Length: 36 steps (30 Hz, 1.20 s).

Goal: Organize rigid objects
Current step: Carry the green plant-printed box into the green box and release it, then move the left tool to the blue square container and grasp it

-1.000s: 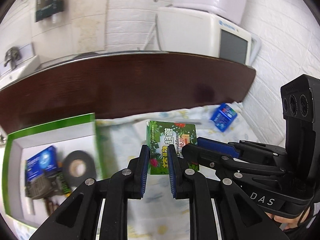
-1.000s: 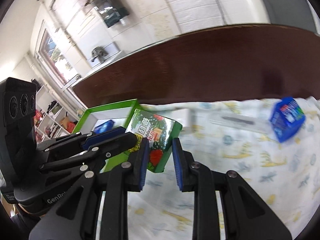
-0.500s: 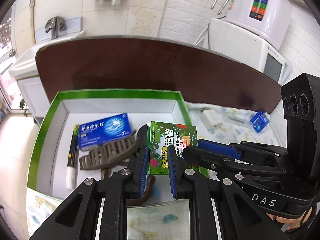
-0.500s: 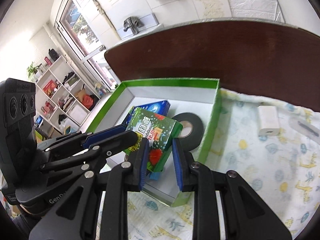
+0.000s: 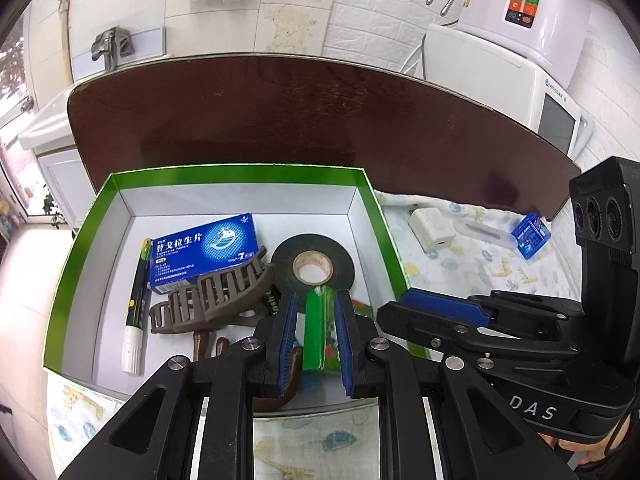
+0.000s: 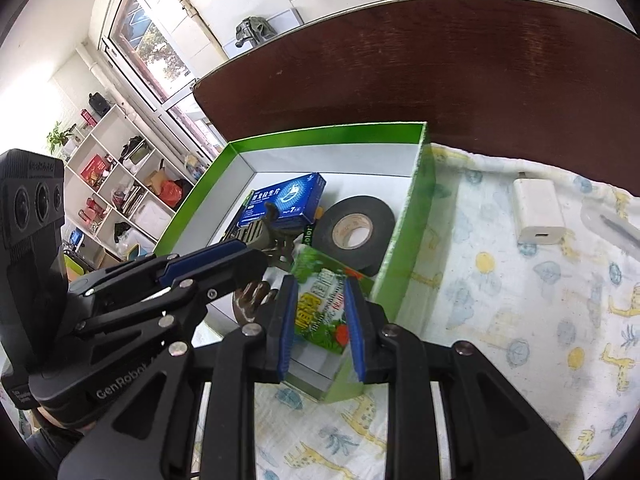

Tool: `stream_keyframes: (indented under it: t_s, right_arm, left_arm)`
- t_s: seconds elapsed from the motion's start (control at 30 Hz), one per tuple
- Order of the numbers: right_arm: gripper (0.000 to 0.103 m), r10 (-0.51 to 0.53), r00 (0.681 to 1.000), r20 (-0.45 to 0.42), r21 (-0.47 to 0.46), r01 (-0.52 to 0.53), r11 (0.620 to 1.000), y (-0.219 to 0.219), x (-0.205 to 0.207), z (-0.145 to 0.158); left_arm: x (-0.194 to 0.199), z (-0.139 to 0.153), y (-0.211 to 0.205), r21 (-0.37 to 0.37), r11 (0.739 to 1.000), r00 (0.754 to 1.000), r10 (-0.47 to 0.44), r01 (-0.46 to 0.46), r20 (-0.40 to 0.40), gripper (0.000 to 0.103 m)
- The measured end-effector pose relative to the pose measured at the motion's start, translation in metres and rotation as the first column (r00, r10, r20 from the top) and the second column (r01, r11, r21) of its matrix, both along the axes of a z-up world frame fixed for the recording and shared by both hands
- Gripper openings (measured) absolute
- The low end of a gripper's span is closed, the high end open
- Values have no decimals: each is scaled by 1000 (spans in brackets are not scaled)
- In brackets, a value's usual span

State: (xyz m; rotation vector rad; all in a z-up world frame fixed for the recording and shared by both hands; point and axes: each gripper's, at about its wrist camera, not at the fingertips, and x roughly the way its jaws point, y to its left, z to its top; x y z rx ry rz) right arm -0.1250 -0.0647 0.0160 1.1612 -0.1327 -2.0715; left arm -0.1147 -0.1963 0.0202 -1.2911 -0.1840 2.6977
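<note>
A green patterned box (image 5: 316, 328) lies in the near right corner of the green-walled storage box (image 5: 224, 172), seen edge-on between the fingers of my left gripper (image 5: 314, 338). The jaws stand slightly apart around it, with small gaps each side. In the right wrist view the same box (image 6: 320, 312) rests tilted inside the storage box (image 6: 420, 216), and my right gripper (image 6: 322, 320) is open around it. The storage box also holds a blue medicine box (image 5: 204, 250), a black tape roll (image 5: 314, 266), a grey hair claw (image 5: 216, 296) and a pen (image 5: 136, 304).
A white charger (image 5: 430, 226), a clear packet (image 5: 486, 232) and a small blue box (image 5: 530, 236) lie on the patterned cloth (image 6: 520, 300) to the right. A dark brown board (image 5: 320, 120) stands behind. A water dispenser (image 5: 520, 8) is at back right.
Both grippers carried the green patterned box leftwards over the storage box and lowered it in. The left jaws have opened a little and the box now lies tilted in the near corner.
</note>
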Motion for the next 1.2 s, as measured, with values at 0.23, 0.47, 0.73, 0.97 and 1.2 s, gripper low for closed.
stream_keyframes:
  t_s: [0.23,0.47,0.73,0.97,1.2]
  right_arm:
    - [27,-93,995,-41,-1,93,996,56,-8,9]
    - [30,-306,951,-33,-24,306,952,162,-31,6]
    - [32,-565,824,-40,-48,564,825,282,-60,2]
    - [33,-605,796,-2,-37,604,796,322,-88,-9]
    - [33,-575,814,87,-65,580,812,335,-106,-28]
  left_arm:
    - [-16,8,41,11,999,999,-37,37,4,17]
    - [-40,9,123,-4,988,987,-157,157,16,24]
    - [-70,-4,212,9,964,962,-264,264,66,30]
    - [-103,-21,281,35,958,951,-288,286,110,30]
    - [-128,-30,312,94,960,952,-275,264,136,30]
